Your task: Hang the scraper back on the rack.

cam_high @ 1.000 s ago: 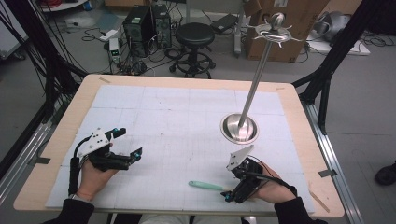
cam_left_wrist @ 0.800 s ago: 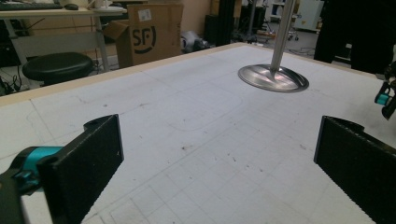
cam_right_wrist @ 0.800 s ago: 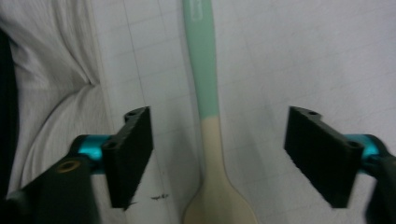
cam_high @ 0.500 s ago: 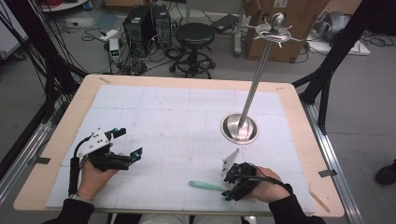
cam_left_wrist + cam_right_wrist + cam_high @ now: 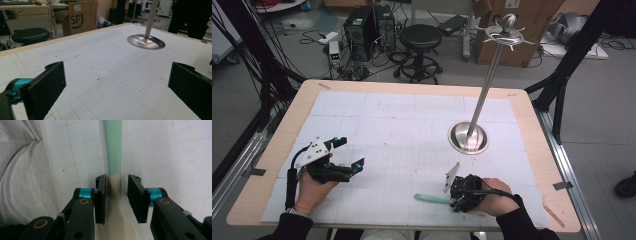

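Here we find a slim utensil (image 5: 113, 150) lying flat near the table's front edge, right of its middle, with a mint-green handle that gives way to a cream, widening end; we take it for a small spatula or spoon, though the cream end is cut off at the bottom of the right gripper view. The right gripper (image 5: 117, 192) straddles it just where green meets cream, one jaw on each side with a sliver of gap at the right pad, so we judge it part closed around the utensil and not clamped. Straddling the narrow neck probably keeps the piece from sliding once pinched. In the high view the green handle (image 5: 432, 199) points toward the table's left edge. The left gripper (image 5: 343, 168) rests with jaws spread wide and empty, near the front-left corner. A polished stand (image 5: 468, 137) with a tall pole rises right of centre.
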`<state>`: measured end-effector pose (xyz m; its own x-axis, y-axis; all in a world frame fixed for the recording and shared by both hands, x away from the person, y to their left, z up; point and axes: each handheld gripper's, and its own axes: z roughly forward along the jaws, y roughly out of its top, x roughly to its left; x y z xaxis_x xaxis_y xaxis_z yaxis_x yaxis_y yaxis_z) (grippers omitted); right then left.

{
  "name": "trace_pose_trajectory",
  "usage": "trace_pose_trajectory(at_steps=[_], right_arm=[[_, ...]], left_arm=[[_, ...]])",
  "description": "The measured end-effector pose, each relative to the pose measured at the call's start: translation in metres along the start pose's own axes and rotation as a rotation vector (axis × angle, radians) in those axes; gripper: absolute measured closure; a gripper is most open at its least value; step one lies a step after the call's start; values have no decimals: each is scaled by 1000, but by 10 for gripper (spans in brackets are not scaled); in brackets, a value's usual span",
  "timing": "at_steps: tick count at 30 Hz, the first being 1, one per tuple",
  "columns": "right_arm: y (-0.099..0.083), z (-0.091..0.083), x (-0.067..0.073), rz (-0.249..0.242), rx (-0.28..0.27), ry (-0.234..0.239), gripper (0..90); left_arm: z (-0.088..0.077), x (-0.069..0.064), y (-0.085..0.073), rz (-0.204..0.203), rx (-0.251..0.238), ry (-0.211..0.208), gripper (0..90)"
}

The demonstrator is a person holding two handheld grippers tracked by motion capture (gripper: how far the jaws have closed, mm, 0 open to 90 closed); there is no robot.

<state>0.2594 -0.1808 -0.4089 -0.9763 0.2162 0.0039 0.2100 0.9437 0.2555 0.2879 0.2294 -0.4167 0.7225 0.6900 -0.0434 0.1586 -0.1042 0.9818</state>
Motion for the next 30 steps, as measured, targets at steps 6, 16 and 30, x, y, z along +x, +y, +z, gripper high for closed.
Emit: trace_pose_trajectory(at_steps=[6, 16, 30], right_arm=[[4, 0, 2, 8, 31, -6, 722], [8, 1, 4, 23, 62, -5, 784], [-1, -1, 4, 31, -1, -6, 809]], left_arm=[[0, 0, 0, 0, 1, 0, 18], [0, 0, 0, 1, -1, -1, 18], [0, 0, 0, -1, -1, -2, 18]])
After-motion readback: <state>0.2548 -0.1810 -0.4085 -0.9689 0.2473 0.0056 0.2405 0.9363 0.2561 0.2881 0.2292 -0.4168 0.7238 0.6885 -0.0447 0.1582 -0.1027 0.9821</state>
